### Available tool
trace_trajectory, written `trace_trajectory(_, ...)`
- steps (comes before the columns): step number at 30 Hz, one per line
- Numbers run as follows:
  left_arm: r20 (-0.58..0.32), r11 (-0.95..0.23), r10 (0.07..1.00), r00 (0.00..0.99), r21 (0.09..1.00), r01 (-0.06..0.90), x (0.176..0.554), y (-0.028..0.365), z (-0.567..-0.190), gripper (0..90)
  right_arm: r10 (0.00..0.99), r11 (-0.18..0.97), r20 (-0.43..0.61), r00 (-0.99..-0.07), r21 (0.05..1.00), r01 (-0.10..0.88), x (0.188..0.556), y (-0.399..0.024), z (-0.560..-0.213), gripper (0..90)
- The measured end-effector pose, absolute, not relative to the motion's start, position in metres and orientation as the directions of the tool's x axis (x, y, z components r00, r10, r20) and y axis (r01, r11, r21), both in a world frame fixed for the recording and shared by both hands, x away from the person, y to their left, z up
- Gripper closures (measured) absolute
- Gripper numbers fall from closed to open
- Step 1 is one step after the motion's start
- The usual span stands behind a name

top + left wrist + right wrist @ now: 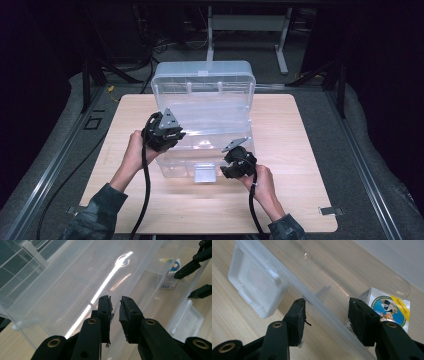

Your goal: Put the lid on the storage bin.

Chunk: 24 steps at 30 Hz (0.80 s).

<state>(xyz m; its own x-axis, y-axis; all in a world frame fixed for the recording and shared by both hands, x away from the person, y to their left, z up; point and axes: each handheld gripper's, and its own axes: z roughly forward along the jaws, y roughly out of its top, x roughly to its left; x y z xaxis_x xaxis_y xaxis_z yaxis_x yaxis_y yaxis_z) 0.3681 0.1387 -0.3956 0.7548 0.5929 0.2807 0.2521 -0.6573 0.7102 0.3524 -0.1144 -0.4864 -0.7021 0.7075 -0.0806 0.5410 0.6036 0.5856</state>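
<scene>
Item: clear plastic storage box (210, 145), lid (204, 82) raised and leaning back on its rear hinges, standing mid-table on a pale wooden tabletop (295, 150). Fittings: one translucent front latch (204, 173), folded outward and lying flat on the wood at the middle of the near wall. Contents: a small printed carton (387, 307) resting on the box floor near the front wall. Left gripper (115, 308): jaws drawn almost together with a narrow slit between the pads, apparently pinching the thin edge of the box's left wall, though the clear plastic makes contact hard to confirm; the box interior stretches away ahead of it. Right gripper (327, 315): jaws standing apart, straddling the front rim (322, 307) of the box, one jaw outside over the table, the other inside just beside the carton; neither pad presses on the rim. Step in hand, as judged: steadying the box by its walls, likely ahead of closing it or reaching for the carton. Handling advice: seat the right jaws squarely over the rim before closing, keep the inner jaw off the carton, hold the left pinch low and firm so the light box does not skid, and keep clear of the loose latch.
</scene>
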Motion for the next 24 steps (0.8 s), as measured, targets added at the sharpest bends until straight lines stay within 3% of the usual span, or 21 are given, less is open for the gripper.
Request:
trace_trajectory(12,0.273,-0.632,0.611,0.743,0.733,0.251,0.361,0.139,-0.402,77.1,0.707,0.603,-0.085,-0.702,0.591,0.536,0.35,-0.112,-0.483,50.9)
trace_trajectory(24,0.283,-0.639,0.603,0.745,0.73,0.24,0.358,0.14,-0.405,76.9,0.697,0.601,-0.059,-0.715,0.593,0.536,0.348,-0.117,-0.473,41.6)
